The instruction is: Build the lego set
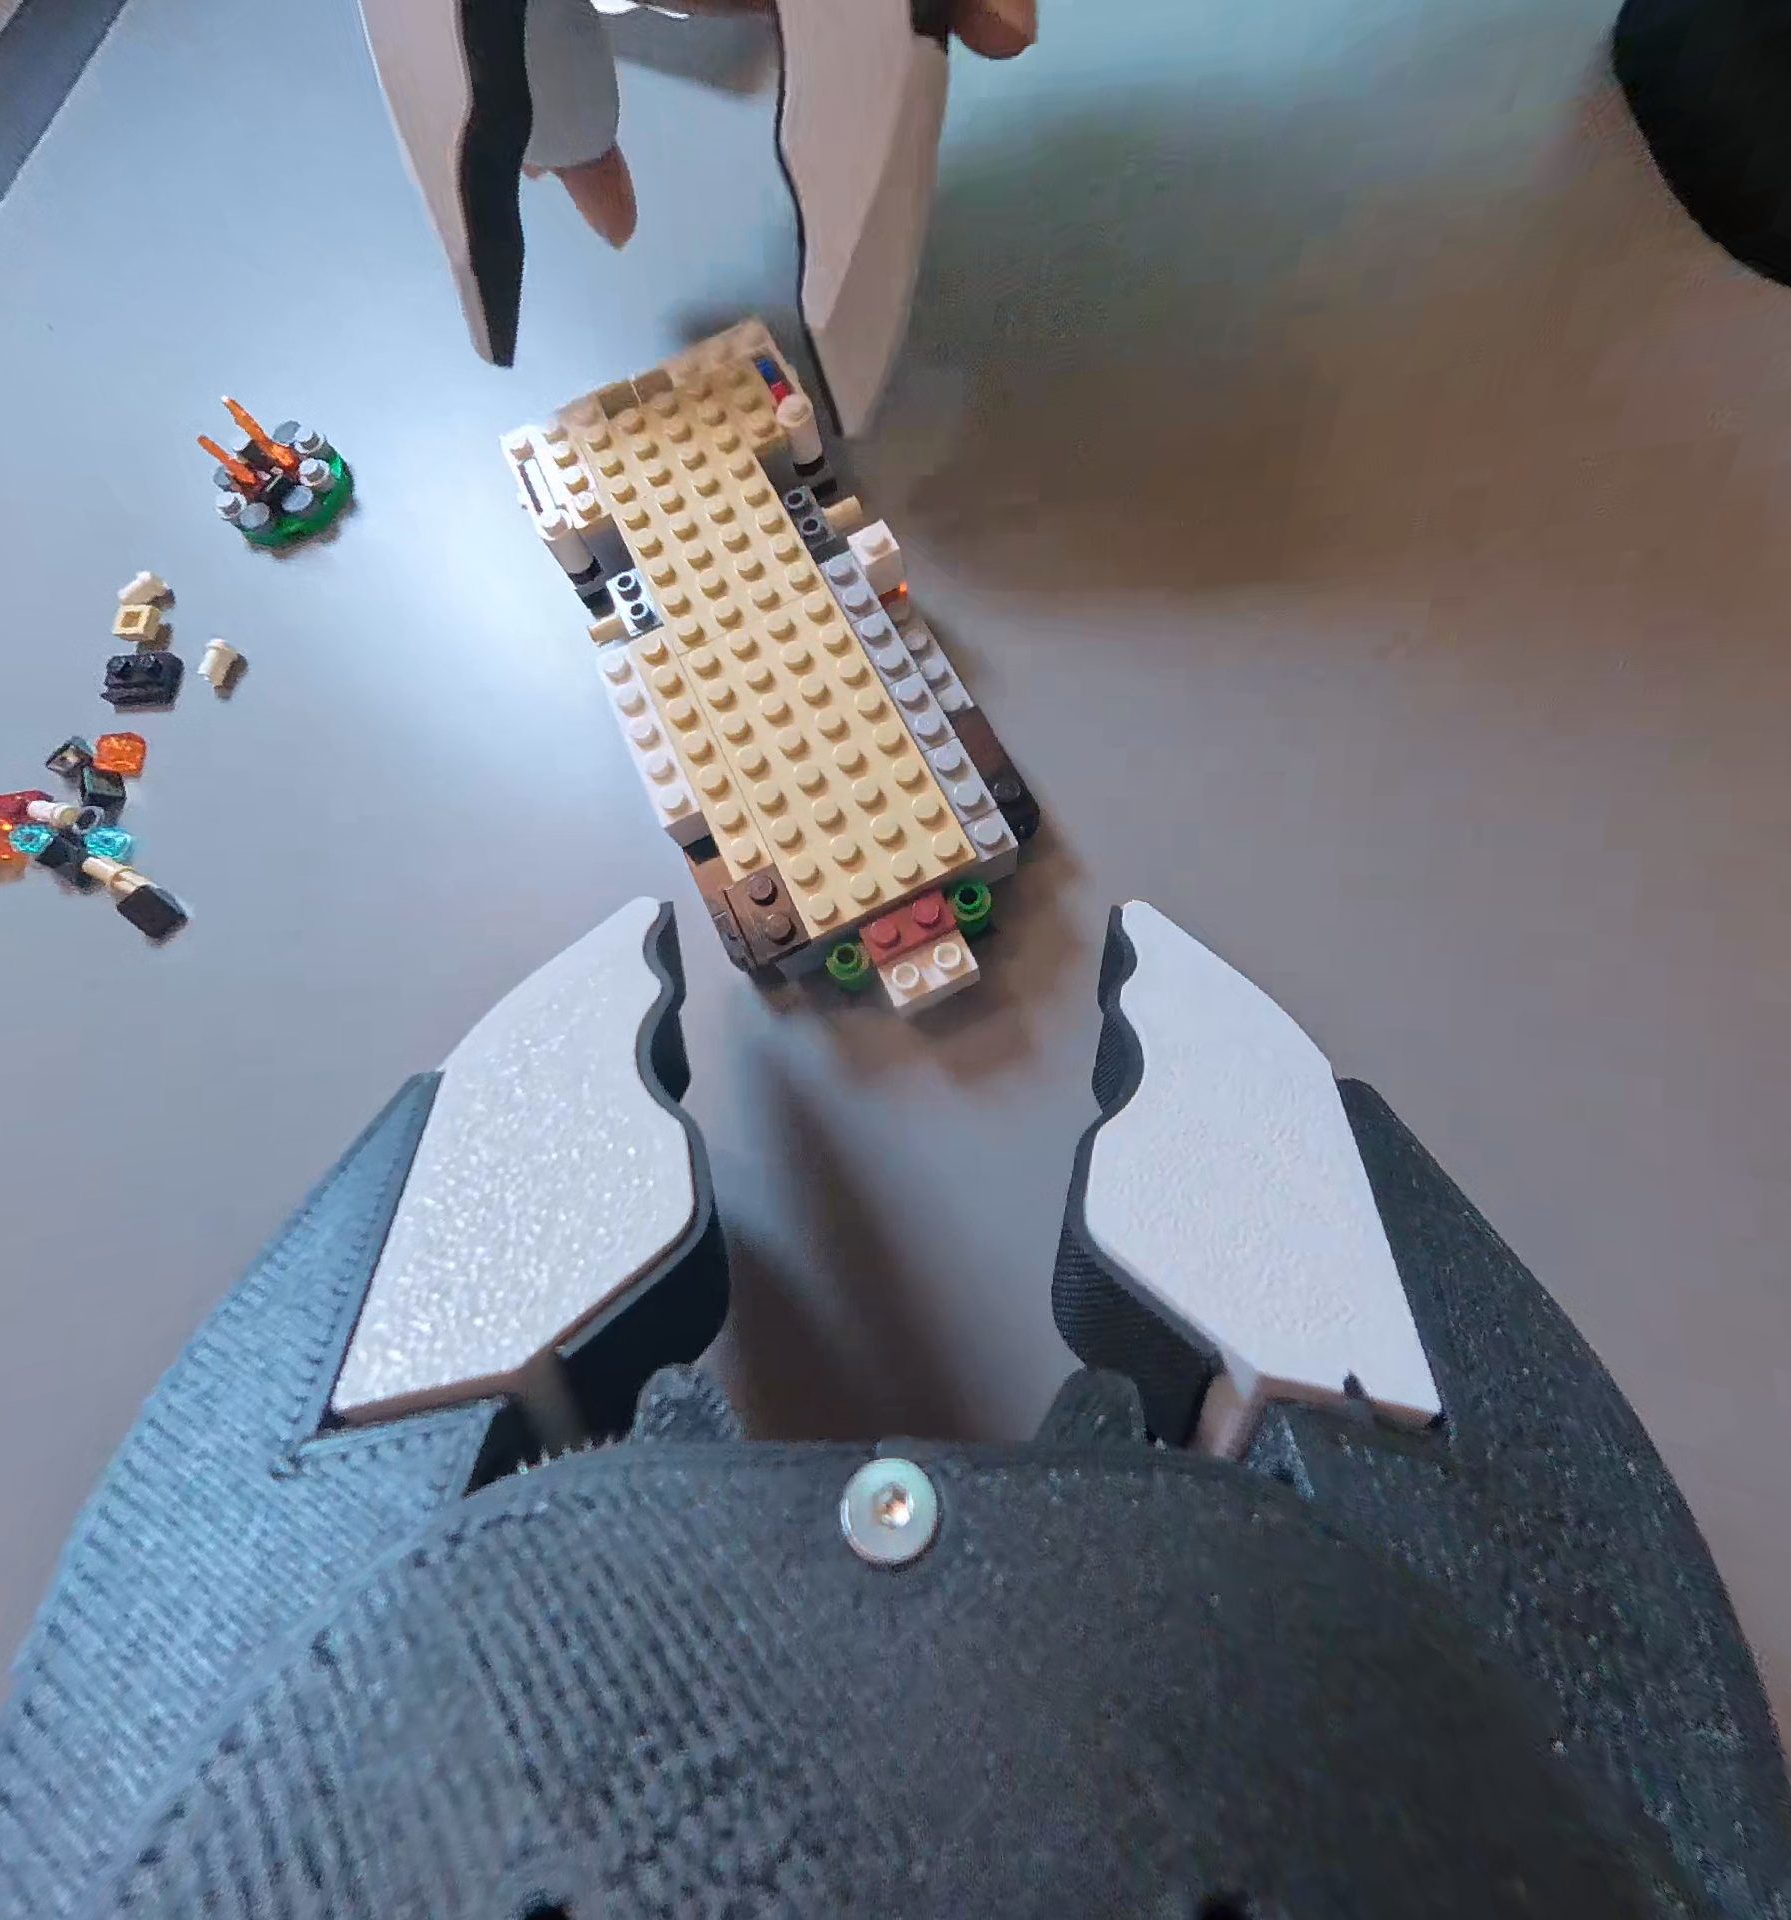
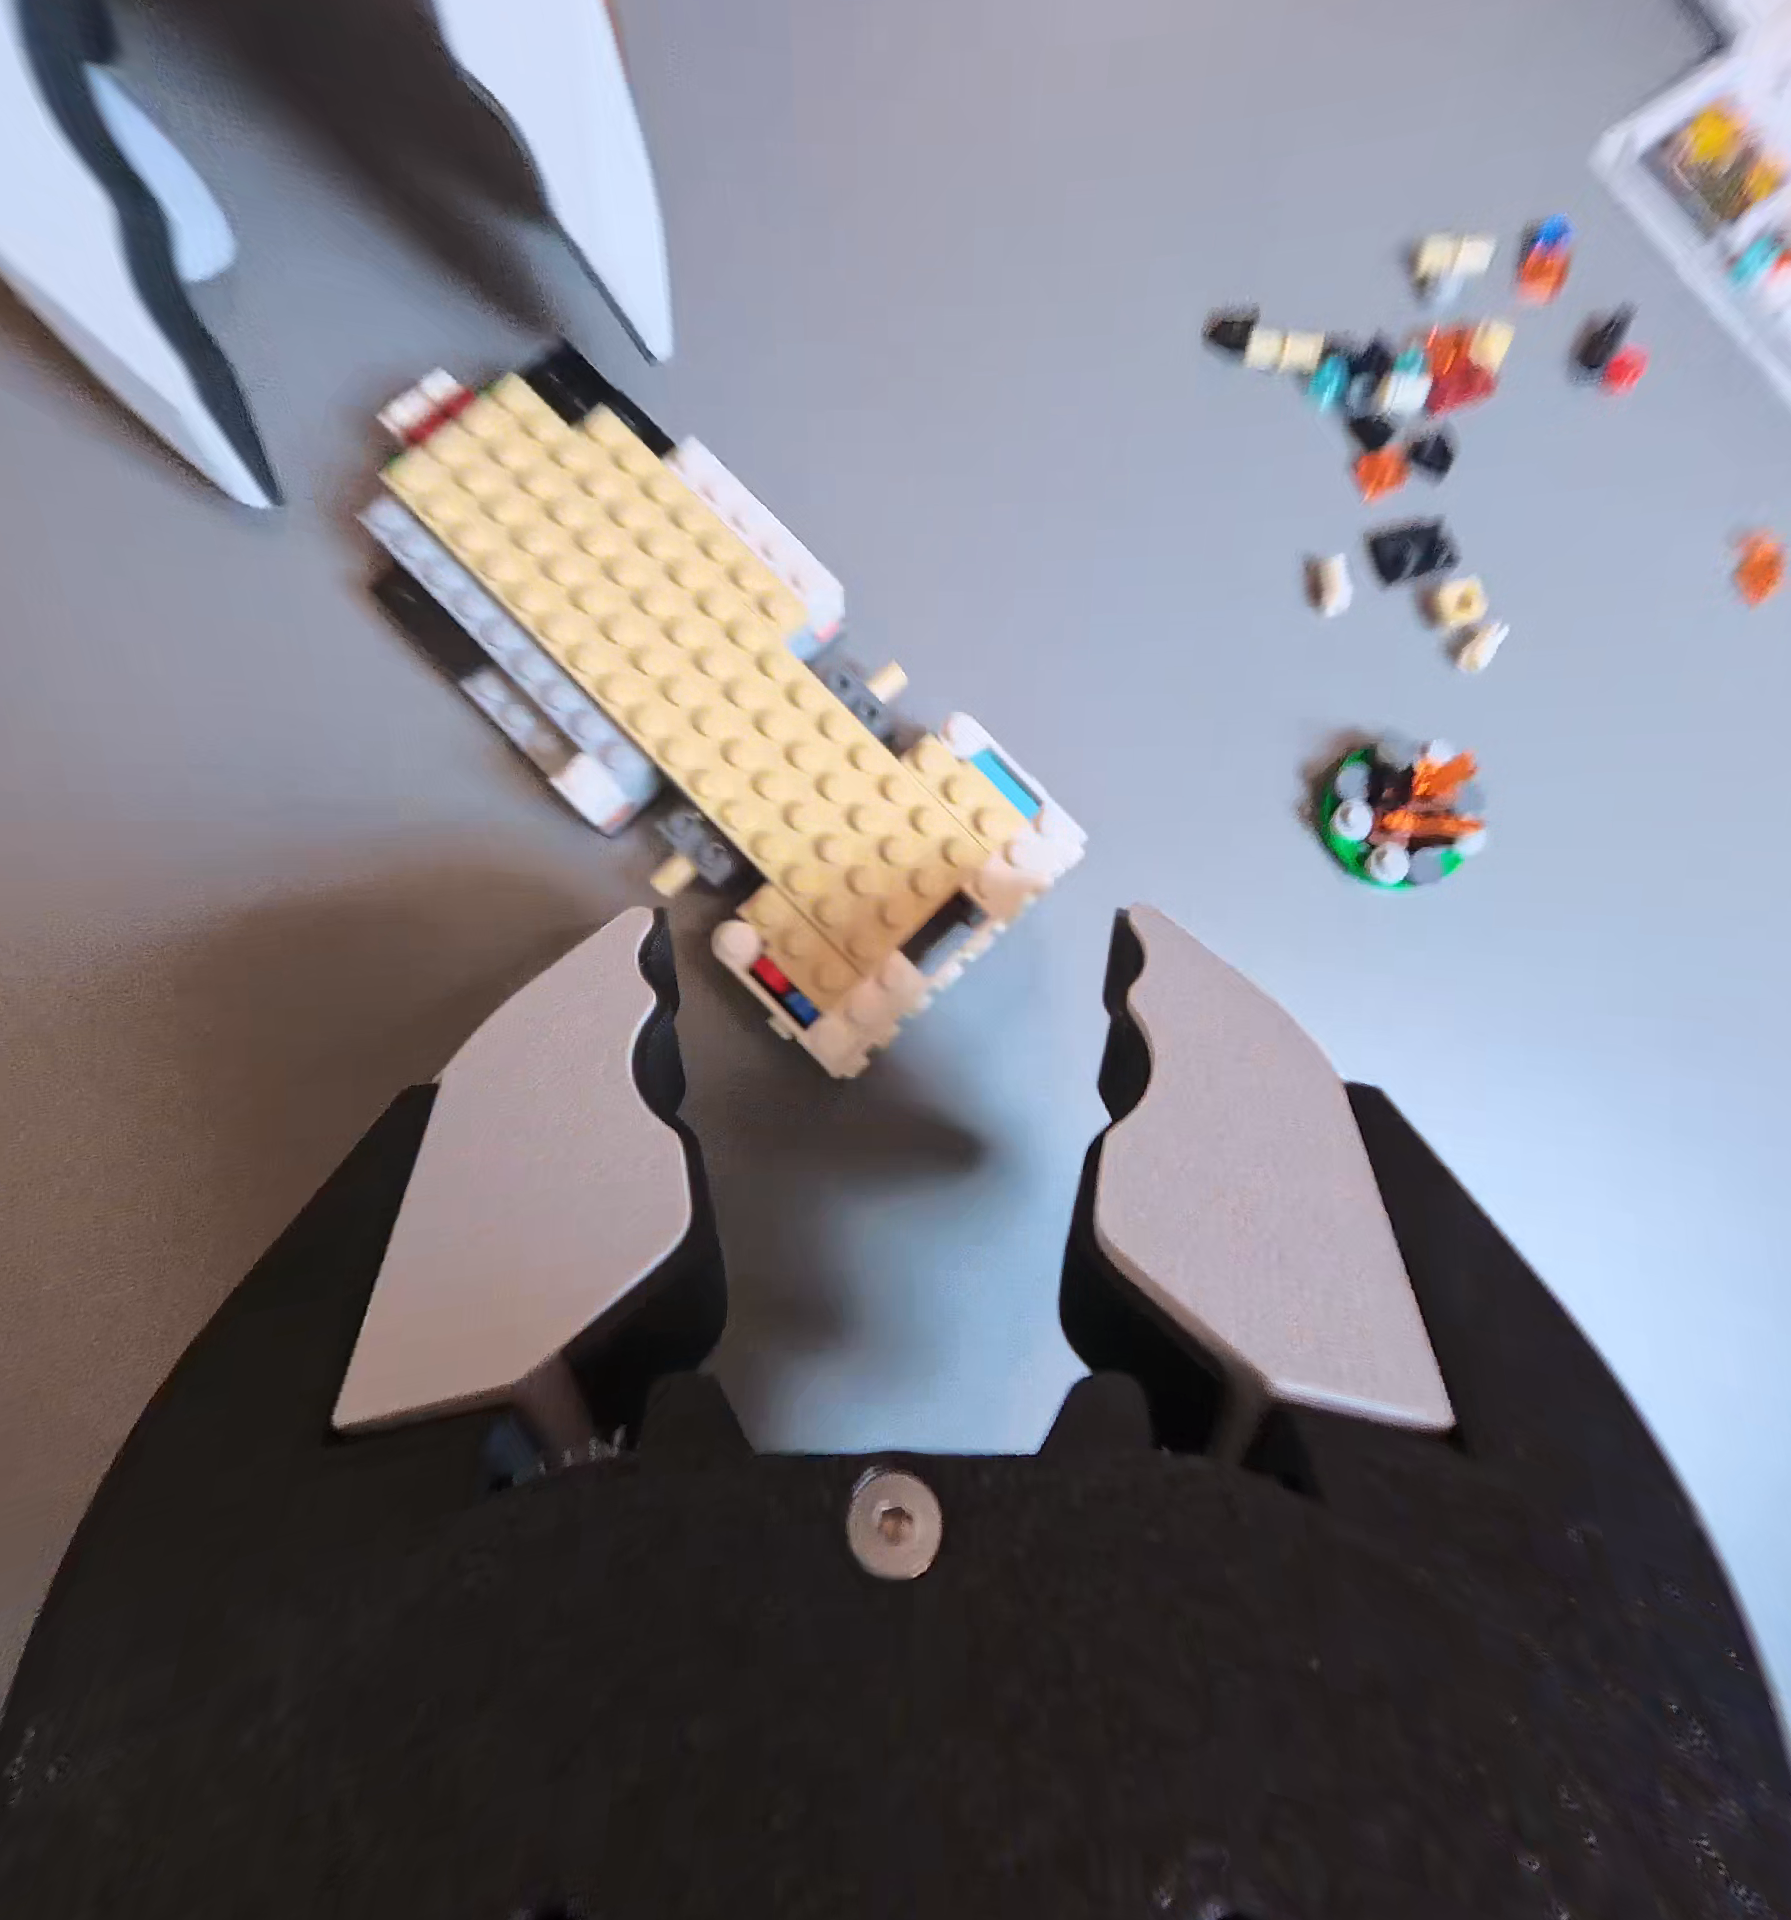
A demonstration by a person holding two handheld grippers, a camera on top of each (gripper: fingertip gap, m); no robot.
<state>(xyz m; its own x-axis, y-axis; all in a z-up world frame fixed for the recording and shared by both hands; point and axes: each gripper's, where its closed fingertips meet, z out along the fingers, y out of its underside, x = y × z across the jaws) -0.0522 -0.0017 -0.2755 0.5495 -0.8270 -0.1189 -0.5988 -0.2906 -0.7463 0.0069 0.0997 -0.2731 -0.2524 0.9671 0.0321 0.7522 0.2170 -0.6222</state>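
Meanwhile, hovering wide open and empty at opposite ends of the brick model [image 1: 766,665] on the grey table [image 1: 1286,727]: left gripper [image 1: 891,925], right gripper [image 2: 891,925]; loose bricks [image 1: 70,821] lying well apart.

Each handheld gripper is built the same way. The left gripper [image 1: 891,914] has a dark, blue-grey printed body with fine ribbed layer lines, rounded like a dome, and a single silver hex-socket screw [image 1: 890,1509] set in a washer at the centre of its front edge. Just beyond that screw two broad white fingers [image 1: 548,1153] fan out, their tops grainy, their inner edges lined with black wavy pads. The right gripper [image 2: 891,920] looks blacker, its fingers [image 2: 1255,1184] a duller grey-white, with the same screw [image 2: 893,1525] in the same spot. A pale cuff [image 1: 574,94] shows behind the far gripper's fingers.
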